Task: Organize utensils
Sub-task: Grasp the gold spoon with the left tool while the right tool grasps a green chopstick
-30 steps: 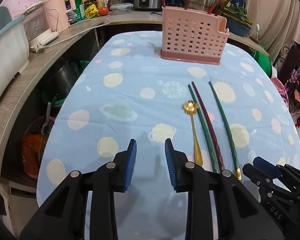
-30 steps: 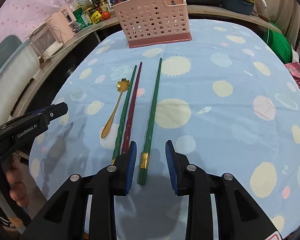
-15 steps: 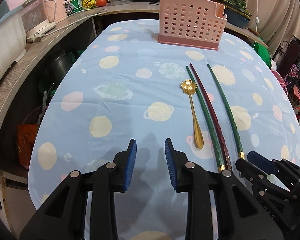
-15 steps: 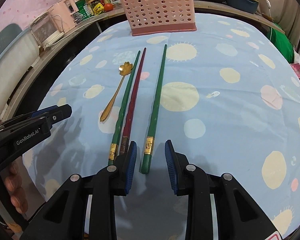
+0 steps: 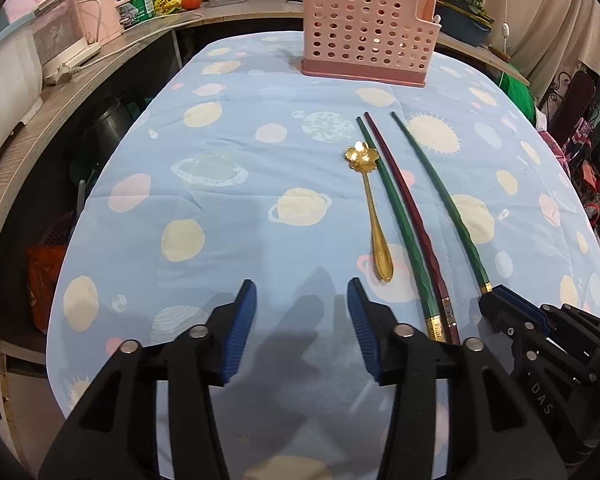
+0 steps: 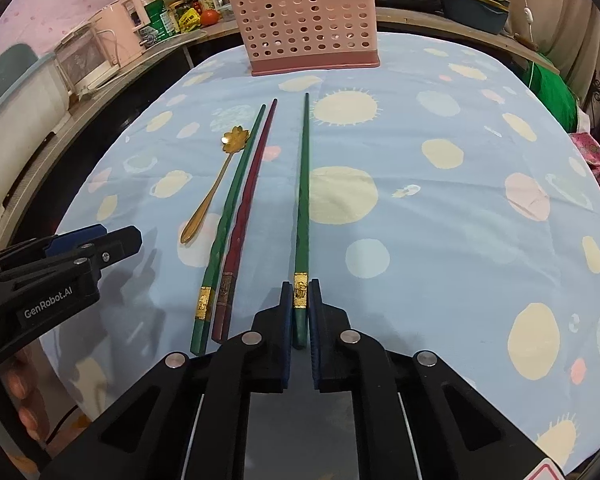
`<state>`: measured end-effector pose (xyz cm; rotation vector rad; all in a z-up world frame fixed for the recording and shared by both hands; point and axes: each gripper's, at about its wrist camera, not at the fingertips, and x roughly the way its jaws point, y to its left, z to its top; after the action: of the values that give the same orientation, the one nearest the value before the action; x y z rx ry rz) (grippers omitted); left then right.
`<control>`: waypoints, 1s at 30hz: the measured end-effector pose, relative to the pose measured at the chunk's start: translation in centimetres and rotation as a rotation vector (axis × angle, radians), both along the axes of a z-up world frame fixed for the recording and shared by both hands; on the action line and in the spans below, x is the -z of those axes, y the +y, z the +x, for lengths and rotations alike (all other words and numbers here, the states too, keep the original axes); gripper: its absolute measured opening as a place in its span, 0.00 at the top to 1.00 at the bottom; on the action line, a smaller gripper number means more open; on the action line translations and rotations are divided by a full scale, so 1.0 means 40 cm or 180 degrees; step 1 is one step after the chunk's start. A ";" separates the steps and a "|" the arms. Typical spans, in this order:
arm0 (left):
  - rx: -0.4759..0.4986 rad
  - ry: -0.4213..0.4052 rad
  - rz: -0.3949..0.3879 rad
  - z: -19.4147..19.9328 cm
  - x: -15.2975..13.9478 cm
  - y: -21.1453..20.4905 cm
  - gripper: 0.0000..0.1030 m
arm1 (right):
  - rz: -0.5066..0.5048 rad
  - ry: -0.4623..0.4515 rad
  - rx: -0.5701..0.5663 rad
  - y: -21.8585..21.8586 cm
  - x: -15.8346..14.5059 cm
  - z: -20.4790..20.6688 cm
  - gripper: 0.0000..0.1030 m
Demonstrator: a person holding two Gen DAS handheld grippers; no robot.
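Note:
Three chopsticks and a gold spoon (image 5: 370, 208) (image 6: 216, 182) with a flower bowl lie side by side on the blue dotted tablecloth (image 5: 228, 220). My right gripper (image 6: 300, 294) is shut on the near end of the lone green chopstick (image 6: 303, 184) (image 5: 440, 196), which still lies on the cloth. Left of it rest a dark red chopstick (image 6: 249, 208) and a second green chopstick (image 6: 232, 212). My left gripper (image 5: 302, 304) hovers over bare cloth left of the spoon; its jaws are opening with nothing between them. A pink perforated utensil holder (image 5: 366, 36) (image 6: 306, 28) stands at the table's far end.
A counter (image 5: 60, 92) curves along the left and back with a pink appliance (image 5: 96, 12), bottles, a tomato and a rice cooker. Bins and a dark pot sit under it. A green object and bags lie off the table's right edge.
My right gripper closed onto the end of the lone green chopstick. My left gripper's jaws spread wider and it dipped slightly towards the cloth.

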<state>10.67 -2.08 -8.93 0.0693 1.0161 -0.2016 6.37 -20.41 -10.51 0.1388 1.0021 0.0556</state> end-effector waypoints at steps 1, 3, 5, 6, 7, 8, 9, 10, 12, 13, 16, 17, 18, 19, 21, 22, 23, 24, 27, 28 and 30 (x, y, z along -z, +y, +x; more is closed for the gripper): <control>0.0017 0.0000 -0.0002 0.000 0.000 -0.005 0.52 | 0.0004 -0.0002 0.0013 -0.004 0.000 0.000 0.93; 0.0056 0.0025 -0.0029 0.004 0.003 -0.015 0.47 | 0.0026 0.0000 0.0053 -0.013 -0.001 0.002 0.93; 0.0083 0.0037 -0.0042 0.010 0.005 -0.025 0.45 | 0.0040 0.0000 0.0099 -0.025 -0.002 0.005 0.93; 0.0099 0.0038 -0.0043 0.014 0.007 -0.031 0.44 | 0.0056 0.0005 0.0121 -0.033 -0.002 0.007 0.93; 0.0110 0.0048 -0.0052 0.019 0.010 -0.037 0.44 | 0.0079 0.0013 0.0132 -0.039 -0.002 0.008 0.93; 0.0116 0.0063 -0.0067 0.023 0.013 -0.040 0.44 | 0.0112 0.0021 0.0143 -0.045 -0.001 0.010 0.93; 0.0119 0.0090 -0.0089 0.030 0.018 -0.044 0.44 | 0.0137 0.0026 0.0152 -0.050 0.000 0.011 0.93; 0.0119 0.0112 -0.0102 0.036 0.022 -0.048 0.44 | 0.0156 0.0031 0.0157 -0.053 0.000 0.012 0.93; 0.0115 0.0159 -0.0137 0.048 0.032 -0.054 0.44 | 0.0163 0.0035 0.0151 -0.054 0.000 0.015 0.93; 0.0115 0.0173 -0.0148 0.050 0.035 -0.056 0.44 | 0.0163 0.0036 0.0149 -0.054 0.000 0.015 0.93; 0.0125 0.0185 -0.0148 0.057 0.040 -0.066 0.45 | 0.0172 0.0041 0.0144 -0.054 0.000 0.018 0.93; 0.0131 0.0175 -0.0143 0.058 0.040 -0.069 0.47 | 0.0178 0.0042 0.0143 -0.055 0.001 0.018 0.93; 0.0139 0.0171 -0.0142 0.059 0.040 -0.070 0.48 | 0.0180 0.0042 0.0142 -0.055 0.001 0.019 0.93; 0.0142 0.0165 -0.0139 0.059 0.040 -0.072 0.49 | 0.0178 0.0042 0.0141 -0.055 0.001 0.019 0.93; 0.0157 0.0154 -0.0137 0.060 0.039 -0.075 0.59 | 0.0177 0.0041 0.0143 -0.055 0.001 0.020 0.93; 0.0163 0.0150 -0.0133 0.060 0.039 -0.076 0.62 | 0.0177 0.0038 0.0145 -0.055 0.001 0.021 0.93; 0.0168 0.0147 -0.0132 0.060 0.039 -0.077 0.69 | 0.0177 0.0038 0.0145 -0.055 0.001 0.021 0.93; 0.0175 0.0144 -0.0130 0.059 0.039 -0.077 0.78 | 0.0176 0.0036 0.0146 -0.055 0.001 0.021 0.93; 0.0211 0.0166 -0.0170 0.056 0.039 -0.074 0.89 | 0.0174 0.0034 0.0147 -0.054 0.001 0.022 0.93; 0.0215 0.0172 -0.0181 0.056 0.039 -0.073 0.89 | 0.0174 0.0035 0.0144 -0.054 0.002 0.022 0.93; 0.0217 0.0192 -0.0213 0.054 0.038 -0.070 0.90 | 0.0182 0.0040 0.0142 -0.055 0.001 0.022 0.93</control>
<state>12.85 -4.88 -10.44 0.0373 1.0671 -0.3010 7.23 -22.60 -10.56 0.2139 1.0100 0.0426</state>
